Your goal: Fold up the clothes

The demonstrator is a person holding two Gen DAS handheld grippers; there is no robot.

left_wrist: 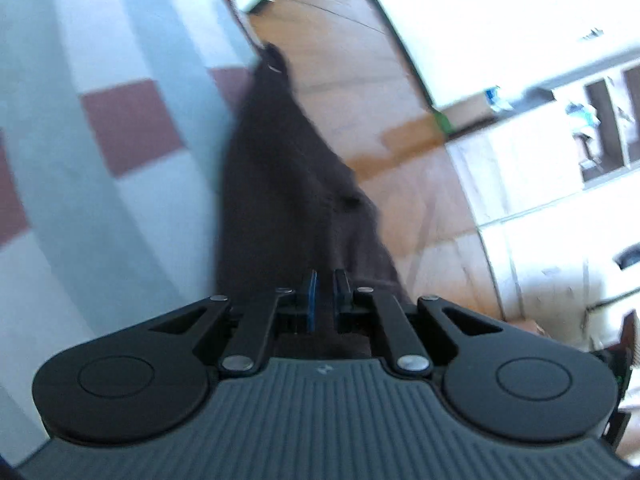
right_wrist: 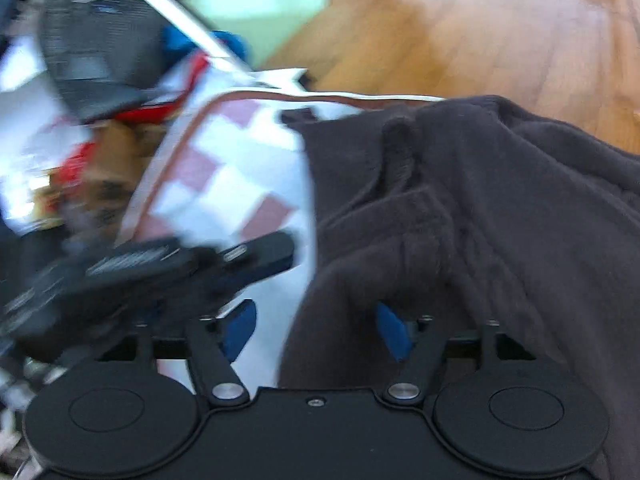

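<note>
Dark brown garment [right_wrist: 460,208], sweatshirt-type knit w/ ribbed cuff or hem bunched near the middle, lies crumpled on the checked sheet [right_wrist: 224,184] (red/white/pale squares), one edge draped toward the wood floor [right_wrist: 460,32]. Not flat yet, so I'd say fold is at the lay-out stage. Left gripper [left_wrist: 325,296] has fingers pressed nearly together, and the fabric [left_wrist: 280,168] runs straight out from the tips in a taut strip over the sheet [left_wrist: 80,120], so it reads as pinching an edge of the garment, prob to pull it straight; actual contact at the pads is hard to confirm thru the blur. Right gripper [right_wrist: 316,332] is spread wide, blue pads [right_wrist: 240,328] apart, garment bulk sitting between/just ahead of them but nothing clamped; looks set for a grab on the bunched part near the cuff, imo to take the opposite side and stretch it out. Left gripper body also shows in the right view [right_wrist: 152,264], just beside the cloth edge, low over the sheet. Beyond the sheet: clutter pile [right_wrist: 80,80] of bags and boxes, too blurred to ID. White furniture [left_wrist: 520,40] across the floor [left_wrist: 380,100] in the left view.
</note>
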